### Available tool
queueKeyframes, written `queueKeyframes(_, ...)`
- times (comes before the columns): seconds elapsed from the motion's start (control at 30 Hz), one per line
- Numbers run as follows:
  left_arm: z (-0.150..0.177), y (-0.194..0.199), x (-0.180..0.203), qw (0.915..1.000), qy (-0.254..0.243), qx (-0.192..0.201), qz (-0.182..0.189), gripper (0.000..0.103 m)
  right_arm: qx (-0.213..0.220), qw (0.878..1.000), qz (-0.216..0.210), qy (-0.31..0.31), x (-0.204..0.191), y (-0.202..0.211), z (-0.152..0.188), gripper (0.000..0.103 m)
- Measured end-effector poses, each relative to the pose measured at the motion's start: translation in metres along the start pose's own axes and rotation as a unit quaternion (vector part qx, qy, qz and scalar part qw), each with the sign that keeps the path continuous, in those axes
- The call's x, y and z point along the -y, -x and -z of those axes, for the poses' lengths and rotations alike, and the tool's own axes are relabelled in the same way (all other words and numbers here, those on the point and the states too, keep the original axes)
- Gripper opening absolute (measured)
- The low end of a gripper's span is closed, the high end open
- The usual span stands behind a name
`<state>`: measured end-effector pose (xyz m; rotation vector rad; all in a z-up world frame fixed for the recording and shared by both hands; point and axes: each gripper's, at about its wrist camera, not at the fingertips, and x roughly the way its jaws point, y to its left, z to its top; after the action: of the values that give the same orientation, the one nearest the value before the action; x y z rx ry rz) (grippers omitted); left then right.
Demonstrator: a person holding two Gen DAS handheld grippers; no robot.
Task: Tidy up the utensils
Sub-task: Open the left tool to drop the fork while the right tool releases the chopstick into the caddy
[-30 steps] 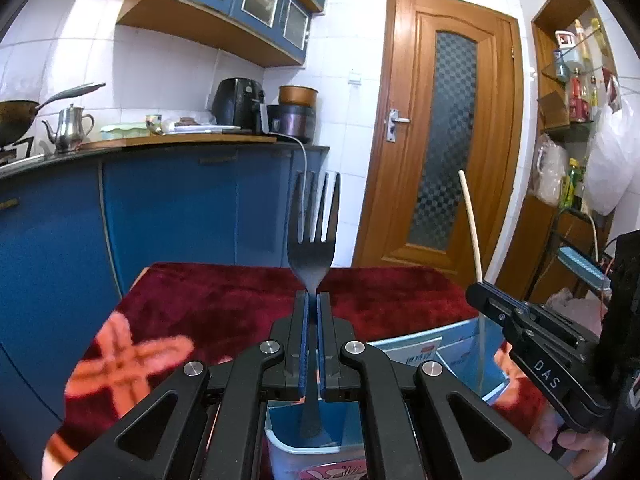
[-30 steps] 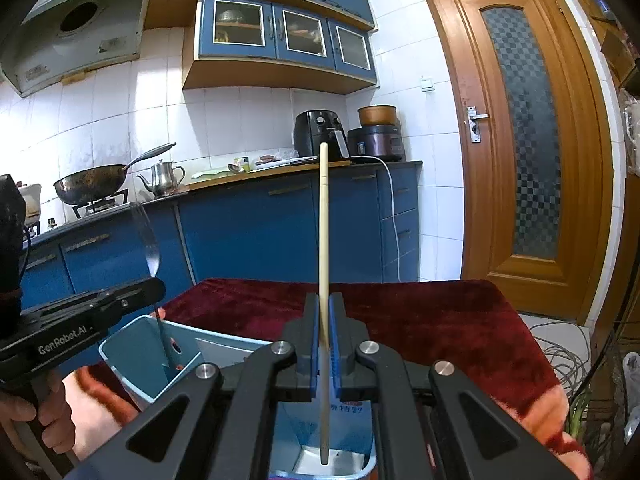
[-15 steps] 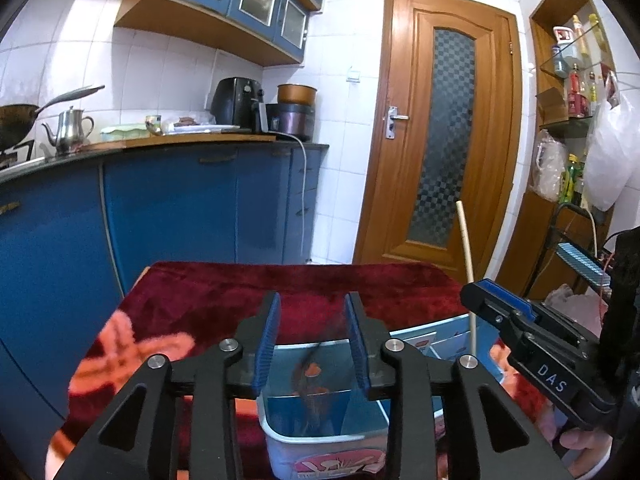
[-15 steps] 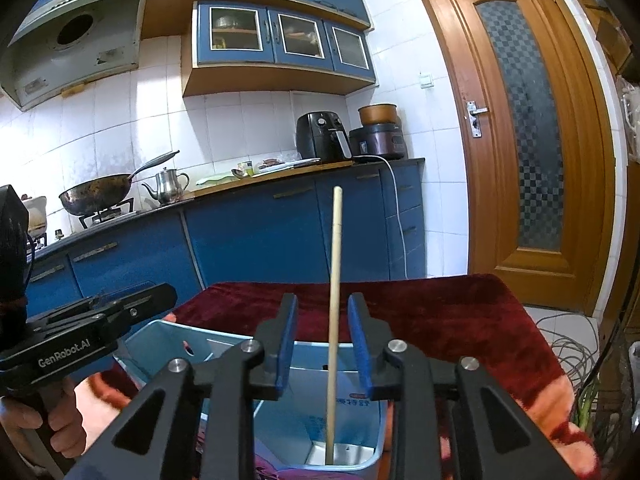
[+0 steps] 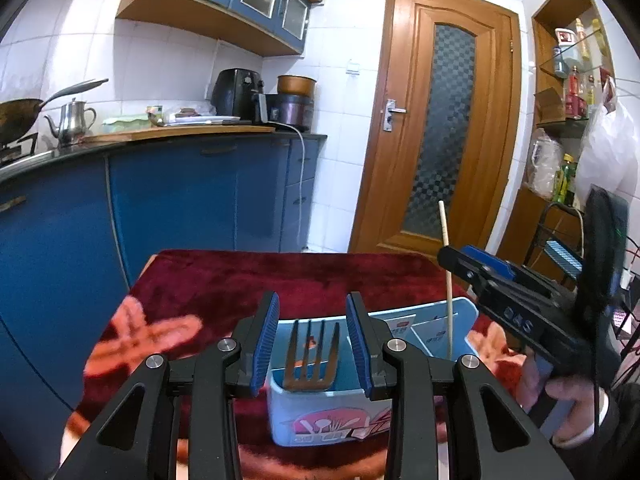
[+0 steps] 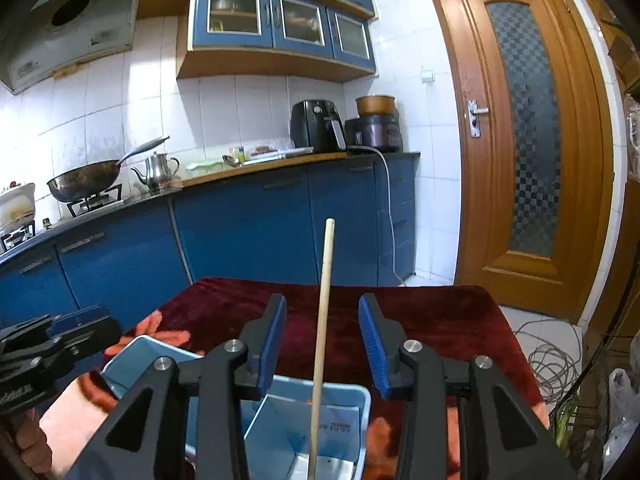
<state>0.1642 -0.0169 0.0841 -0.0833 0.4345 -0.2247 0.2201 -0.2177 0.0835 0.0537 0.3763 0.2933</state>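
A light blue utensil holder (image 5: 320,412) with compartments stands on a red cloth table. A metal fork (image 5: 311,356) stands tines up in its near compartment, free between the open jaws of my left gripper (image 5: 312,344). A wooden chopstick (image 6: 321,344) stands upright in another compartment of the holder (image 6: 352,396), free between the open jaws of my right gripper (image 6: 322,344). The chopstick (image 5: 446,280) and the right gripper (image 5: 452,258) also show at the right of the left wrist view. The left gripper (image 6: 80,326) shows at the left of the right wrist view.
The dark red flowered cloth (image 5: 248,280) covers the table. Blue kitchen cabinets (image 6: 248,232) with a wok, kettle and appliances stand behind. A wooden door (image 6: 520,140) is at the right. Coiled cables (image 6: 556,356) lie on the floor by the table.
Both grippers opened and let go: the fork dropped into the holder's near compartment, and the chopstick slid down into its compartment. Both jaws opened wider since half a second ago.
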Motion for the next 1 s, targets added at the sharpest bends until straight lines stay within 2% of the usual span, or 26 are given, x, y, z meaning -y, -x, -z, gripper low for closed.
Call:
queueKeyframes(0.07,0.001,0.001,-0.002,1.0000,-0.001,0.000,-0.003,0.035,-0.008,1.000,0.002,-0.004,0.002,-0.005,-0.002,0.037)
queueKeyframes(0.1,0.001,0.001,-0.002,1.0000,-0.001,-0.001,-0.003,0.035,-0.007,1.000,0.002,-0.004,0.002,-0.006,-0.003,0.012)
queueKeyframes(0.17,0.002,0.002,-0.003,1.0000,0.000,-0.003,-0.002,0.035,0.002,1.000,0.010,0.002,0.000,-0.004,-0.005,0.007)
queueKeyframes(0.3,0.003,0.003,-0.005,1.0000,0.001,-0.003,-0.004,0.035,0.039,0.999,0.022,0.011,-0.005,0.010,-0.006,0.007)
queueKeyframes(0.43,0.004,0.005,-0.007,1.0000,0.004,-0.004,-0.005,0.035,0.026,1.000,0.010,0.014,-0.005,0.009,-0.001,0.009)
queueKeyframes(0.47,0.004,0.005,-0.007,1.0000,0.005,-0.005,-0.005,0.035,0.018,1.000,0.009,0.013,-0.005,0.008,0.002,0.012)
queueKeyframes(0.53,0.005,0.008,-0.007,0.9999,0.006,-0.006,-0.006,0.035,0.012,1.000,0.004,0.003,-0.003,0.011,0.006,0.032)
queueKeyframes(0.57,0.005,0.009,-0.008,0.9999,0.007,-0.008,-0.006,0.035,0.012,1.000,0.002,-0.001,-0.001,0.013,0.006,0.034)
queueKeyframes(0.8,0.008,0.023,-0.012,0.9997,0.013,-0.021,-0.007,0.035,0.018,1.000,0.001,-0.015,0.000,0.048,0.008,0.035)
queueKeyframes(1.0,0.018,0.038,-0.012,0.9989,0.006,-0.046,-0.011,0.036,-0.003,1.000,0.002,-0.016,-0.007,0.079,0.016,0.036)
